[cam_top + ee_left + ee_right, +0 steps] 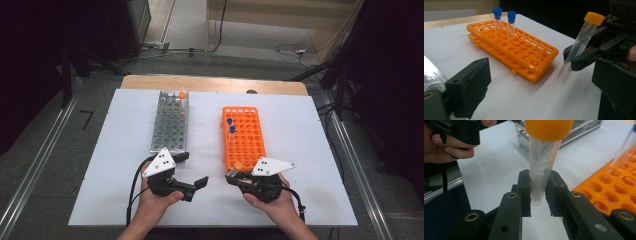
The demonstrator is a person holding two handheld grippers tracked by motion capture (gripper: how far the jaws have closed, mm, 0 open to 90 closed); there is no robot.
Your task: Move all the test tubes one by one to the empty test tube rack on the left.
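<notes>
My right gripper (539, 192) is shut on a clear tube with an orange cap (541, 162), gripped low on its body. The left gripper view has this tube (579, 45) tilted above the white sheet, just off the near end of the orange rack (524, 55). From above, the right gripper (232, 176) sits at that rack's (245, 135) near end. Two blue-capped tubes (497, 20) (511, 22) stand upright in the rack's far part. My left gripper (192, 170) is open with nothing between its jaws, near the clear rack's (170, 125) front edge.
The clear rack carries one orange-capped tube (182, 95) at its far right corner. Both racks lie on a white sheet (125, 175) over a wooden table. Cables trail from both grippers toward the near edge. Metal rails run along both sides of the table.
</notes>
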